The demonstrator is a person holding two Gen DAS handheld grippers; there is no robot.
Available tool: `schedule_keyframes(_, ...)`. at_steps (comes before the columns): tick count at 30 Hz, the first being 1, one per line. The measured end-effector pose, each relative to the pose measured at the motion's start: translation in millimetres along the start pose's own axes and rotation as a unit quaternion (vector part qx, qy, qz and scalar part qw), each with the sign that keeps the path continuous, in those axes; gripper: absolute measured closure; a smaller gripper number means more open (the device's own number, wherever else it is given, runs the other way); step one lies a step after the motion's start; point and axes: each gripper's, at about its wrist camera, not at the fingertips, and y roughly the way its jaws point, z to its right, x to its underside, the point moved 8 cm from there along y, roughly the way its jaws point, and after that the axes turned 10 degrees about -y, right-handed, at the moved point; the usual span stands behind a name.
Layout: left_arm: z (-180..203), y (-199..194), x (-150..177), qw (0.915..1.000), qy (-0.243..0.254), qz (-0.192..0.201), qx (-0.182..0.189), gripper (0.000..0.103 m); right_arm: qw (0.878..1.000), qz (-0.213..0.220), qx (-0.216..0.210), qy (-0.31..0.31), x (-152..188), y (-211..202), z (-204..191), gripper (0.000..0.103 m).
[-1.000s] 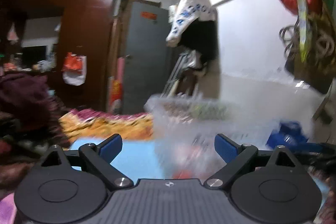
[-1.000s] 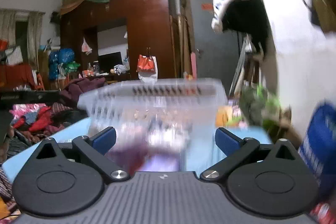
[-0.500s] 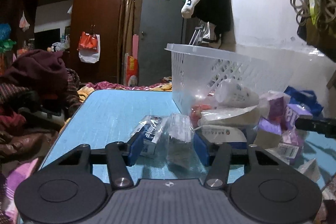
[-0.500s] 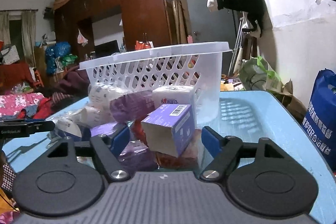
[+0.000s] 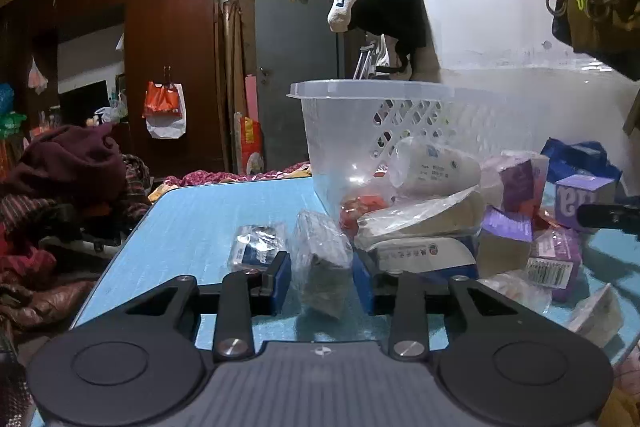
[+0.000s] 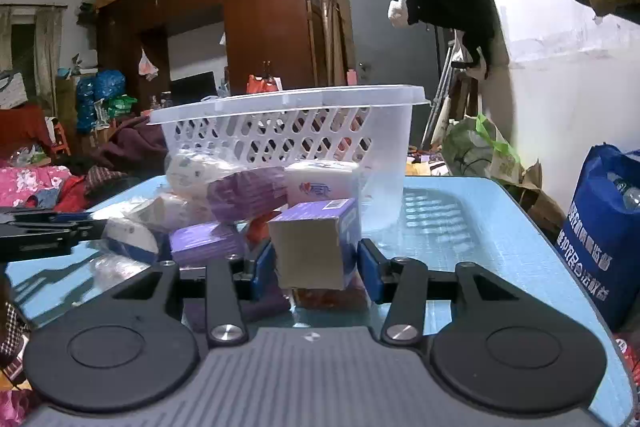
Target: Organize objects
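Observation:
A clear plastic basket [image 5: 360, 131] [image 6: 288, 131] stands on the blue table [image 5: 200, 219] [image 6: 460, 227]. A heap of tissue packs and purple packets [image 5: 516, 219] [image 6: 240, 195] lies in front of it. My left gripper [image 5: 320, 281] is closing, and its blue pads touch both sides of a clear-wrapped dark packet [image 5: 320, 255] resting on the table. My right gripper [image 6: 316, 273] is also closing, its pads against the sides of a purple box [image 6: 316, 247] with a cardboard-coloured end. Each gripper's black tip shows at the edge of the other's view.
A small blue-and-white packet [image 5: 256, 247] lies left of the held packet. A blue bag [image 6: 600, 227] stands at the table's right edge, close to the white wall. Piled clothes [image 5: 68, 167] lie beyond the left edge. Wardrobe and door stand behind.
Both grippers have sunk toward the table, and their jaws have narrowed from wide open onto the packet and the purple box. The blurred views have steadied.

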Motion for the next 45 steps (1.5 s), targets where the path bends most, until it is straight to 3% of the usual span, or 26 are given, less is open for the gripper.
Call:
schedule_keyframes(10,-5,-3,6,1.0000,-0.006,0.000,0.002,0.068,1.000,0.007,-0.003,0.010,-1,-5,2,0.054)
schedule_keyframes(16,5,3,4,0.9986,0.030,0.010,-0.041,0.052,1.000,0.011,-0.005,0.014,-2,-5,3,0.054)
schedule_keyframes(17,5,2,3,0.9989,0.027,0.013,-0.037,0.053,1.000,0.011,-0.006,0.013,-2,-6,2,0.054)
schedule_keyframes(18,5,1,3,0.9992,0.023,0.012,-0.032,0.064,1.000,0.011,-0.007,0.013,-2,-6,2,0.054)
schedule_keyframes(19,3,1,2,0.9994,0.016,0.012,-0.029,0.069,1.000,0.011,-0.008,0.014,-2,-6,3,0.054)
schedule_keyframes(28,-2,-23,-6,0.9986,-0.004,0.053,0.000,0.069,1.000,0.017,-0.004,0.018,-5,-12,7,0.056)
schedule_keyframes(39,0,-33,-16,0.9968,-0.019,0.075,0.017,0.069,0.999,0.037,0.004,0.004,-15,-26,3,0.058)
schedule_keyframes(42,3,-39,-20,0.9954,-0.029,0.083,0.037,0.069,0.999,0.034,0.000,0.016,-15,-23,7,0.059)
schedule_keyframes(45,12,-48,-39,0.9921,-0.029,0.106,0.061,0.069,0.998,0.060,-0.007,0.013,-32,-32,4,0.059)
